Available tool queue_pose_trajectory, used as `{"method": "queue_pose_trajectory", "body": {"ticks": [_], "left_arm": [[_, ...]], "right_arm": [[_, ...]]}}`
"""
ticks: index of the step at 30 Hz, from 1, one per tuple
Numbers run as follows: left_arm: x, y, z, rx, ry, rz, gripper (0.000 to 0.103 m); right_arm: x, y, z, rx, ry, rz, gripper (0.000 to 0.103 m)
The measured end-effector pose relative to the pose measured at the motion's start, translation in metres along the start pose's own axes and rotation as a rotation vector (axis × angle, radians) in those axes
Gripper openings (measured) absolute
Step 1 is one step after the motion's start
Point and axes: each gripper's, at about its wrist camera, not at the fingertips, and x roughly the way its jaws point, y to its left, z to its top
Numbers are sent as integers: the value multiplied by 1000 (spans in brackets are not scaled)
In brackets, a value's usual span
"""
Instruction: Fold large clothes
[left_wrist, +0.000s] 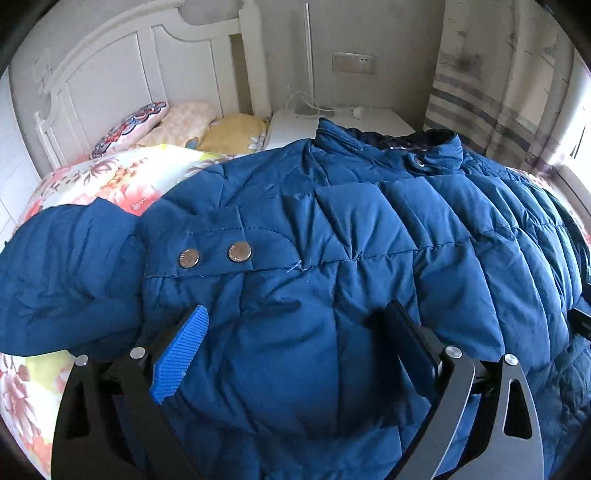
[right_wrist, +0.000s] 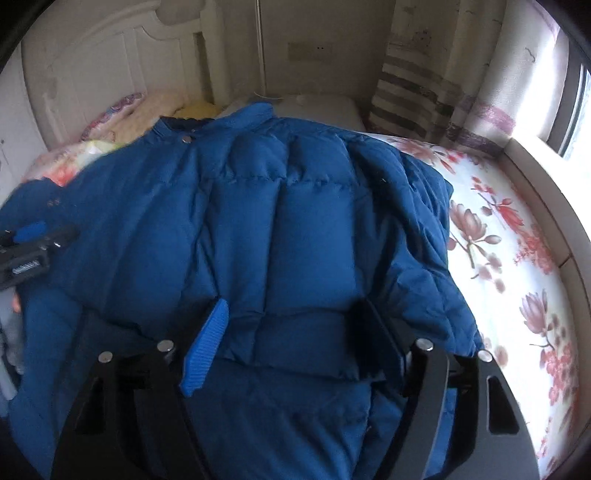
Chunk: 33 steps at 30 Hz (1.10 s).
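A big blue puffer jacket (left_wrist: 332, 229) lies spread on the bed, collar toward the headboard, and fills both views; in the right wrist view it covers the left and middle (right_wrist: 258, 229). My left gripper (left_wrist: 295, 314) is open, its fingers set wide apart just over the jacket's lower part, below a tab with two metal snaps (left_wrist: 214, 254). My right gripper (right_wrist: 291, 310) is open over the jacket's right half near its hem. The left gripper also shows at the left edge of the right wrist view (right_wrist: 37, 236). A sleeve (left_wrist: 62, 277) lies out to the left.
The bed has a floral sheet (right_wrist: 498, 258) and several pillows (left_wrist: 155, 125) against a white headboard (left_wrist: 122, 74). A white nightstand (left_wrist: 369, 120) with a lamp stands behind the bed. A curtain (left_wrist: 491, 81) and a window ledge (right_wrist: 546, 192) run along the right.
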Motion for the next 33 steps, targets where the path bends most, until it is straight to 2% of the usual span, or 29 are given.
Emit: {"method": "queue_pose_trajectory", "body": {"ticks": [2, 5, 8, 10, 12, 14, 16, 19, 21, 22, 23, 24, 27, 29, 31, 33], "left_arm": [[1, -2, 2, 2, 4, 4, 92], [3, 0, 3, -4, 8, 0, 92], [0, 1, 3, -14, 7, -10, 92], [-1, 1, 2, -17, 6, -13, 92], [-1, 2, 2, -22, 4, -21, 92], [0, 3, 3, -26, 3, -28, 92], [0, 4, 3, -30, 3, -35, 92], [1, 4, 3, -31, 4, -38, 92], [1, 3, 3, -32, 2, -40, 92], [0, 4, 3, -34, 2, -42, 92], [1, 4, 3, -36, 1, -46, 92], [1, 4, 3, -37, 0, -47, 92], [1, 3, 4, -38, 0, -48, 92], [2, 3, 4, -36, 2, -45, 92], [2, 2, 4, -33, 1, -44, 92], [2, 3, 4, -34, 1, -45, 92]], "right_arm": [[-3, -4, 7, -11, 4, 5, 76], [-14, -24, 32, 68, -83, -30, 76], [-4, -43, 68, 143, -137, -50, 75], [14, -54, 87, 174, -111, -65, 73], [45, -64, 101, 195, -46, -84, 71], [69, -69, 104, 191, 11, -90, 74], [72, -69, 108, 194, 36, -99, 74], [58, -70, 116, 224, -33, -107, 74], [59, -68, 121, 221, -68, -143, 76], [67, -67, 122, 203, -43, -162, 78], [83, -68, 122, 178, 20, -167, 82], [94, -70, 121, 178, 56, -146, 84], [88, -74, 125, 212, 83, -152, 84], [72, -66, 124, 213, 40, -199, 84], [45, -43, 115, 185, -45, -161, 84], [23, -5, 98, 100, -98, -102, 84]]}}
